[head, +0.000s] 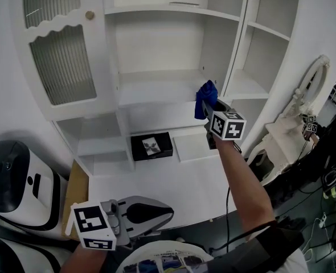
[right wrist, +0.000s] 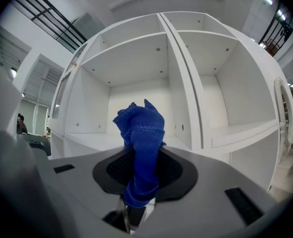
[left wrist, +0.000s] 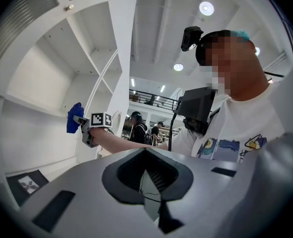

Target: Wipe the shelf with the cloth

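A bunched blue cloth (head: 205,98) sticks out of my right gripper (head: 209,106), which is shut on it. The gripper hangs in front of the white shelf unit, just before the right end of the middle shelf board (head: 156,87); whether the cloth touches the board cannot be told. In the right gripper view the cloth (right wrist: 141,128) rises between the jaws, with the shelf board (right wrist: 87,142) behind it. My left gripper (head: 154,213) is low at the front, shut and empty. The left gripper view shows its jaws (left wrist: 146,150) meeting, with the cloth (left wrist: 74,118) far off.
A black box (head: 151,146) and a white panel (head: 193,147) lie on the lower ledge. A cabinet door with ribbed glass (head: 62,61) stands at the left. A white and black device (head: 14,186) is at the lower left, and an ornate white chair (head: 296,124) at the right.
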A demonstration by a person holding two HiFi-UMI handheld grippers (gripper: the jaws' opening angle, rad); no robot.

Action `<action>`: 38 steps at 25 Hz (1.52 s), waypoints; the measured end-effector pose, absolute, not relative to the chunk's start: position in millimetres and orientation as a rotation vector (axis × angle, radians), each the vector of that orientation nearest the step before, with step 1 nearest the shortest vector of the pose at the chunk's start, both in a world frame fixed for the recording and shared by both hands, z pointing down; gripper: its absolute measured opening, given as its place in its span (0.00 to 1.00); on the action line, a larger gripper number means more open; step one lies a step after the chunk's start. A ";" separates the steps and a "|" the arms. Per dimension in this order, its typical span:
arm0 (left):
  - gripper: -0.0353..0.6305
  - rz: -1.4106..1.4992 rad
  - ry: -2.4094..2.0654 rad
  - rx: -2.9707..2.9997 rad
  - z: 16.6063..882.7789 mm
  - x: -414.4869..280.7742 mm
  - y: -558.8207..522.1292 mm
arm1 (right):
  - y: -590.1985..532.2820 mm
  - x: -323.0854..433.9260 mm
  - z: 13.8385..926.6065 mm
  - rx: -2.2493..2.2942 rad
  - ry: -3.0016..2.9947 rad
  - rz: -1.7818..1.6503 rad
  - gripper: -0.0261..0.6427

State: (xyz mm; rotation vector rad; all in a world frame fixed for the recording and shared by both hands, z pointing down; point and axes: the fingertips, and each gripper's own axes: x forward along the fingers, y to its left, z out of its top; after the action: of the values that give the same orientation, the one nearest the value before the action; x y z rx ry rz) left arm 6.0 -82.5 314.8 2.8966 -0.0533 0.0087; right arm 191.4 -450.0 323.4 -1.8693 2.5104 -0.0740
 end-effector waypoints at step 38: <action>0.07 -0.071 -0.259 2.870 322.1 -137.9 -45.7 | -431.1 -84.8 325.3 -1.574 2.717 -0.089 0.20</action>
State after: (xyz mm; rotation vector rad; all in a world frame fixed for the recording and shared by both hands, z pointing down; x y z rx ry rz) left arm -137.9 -45.7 322.1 2.8695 -0.2591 -0.0713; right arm -84.8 -431.1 325.3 -1.5742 2.7173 -0.0892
